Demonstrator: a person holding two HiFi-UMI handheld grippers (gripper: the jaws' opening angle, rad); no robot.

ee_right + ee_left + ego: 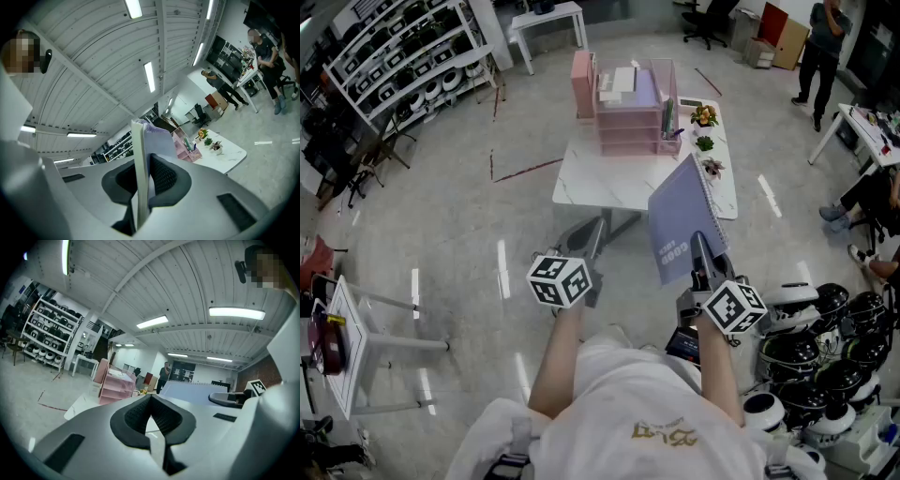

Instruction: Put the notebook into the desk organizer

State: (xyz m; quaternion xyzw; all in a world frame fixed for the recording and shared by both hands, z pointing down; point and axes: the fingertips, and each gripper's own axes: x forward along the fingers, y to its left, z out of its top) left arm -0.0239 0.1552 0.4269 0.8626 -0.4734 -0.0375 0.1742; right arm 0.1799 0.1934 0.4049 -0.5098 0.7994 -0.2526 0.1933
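Note:
A lavender spiral notebook [682,217] stands on edge in the air, in front of the near right corner of the white table [600,183]. My right gripper [703,255] is shut on its lower edge. In the right gripper view the notebook [157,139] rises between the two pads, seen edge-on. The pink desk organizer [628,105] stands at the table's far side, also visible as the organizer [185,144] and the organizer [115,386]. My left gripper [592,242] hangs left of the notebook, below the table's near edge. It is shut and empty, with its fingertips [151,400] together.
Small potted plants [705,120] line the table's right edge. Helmets [825,352] are piled on the floor at lower right. Shelving [403,56] stands at the far left, and a small white side table [356,347] at near left. A person [820,47] stands at the far right.

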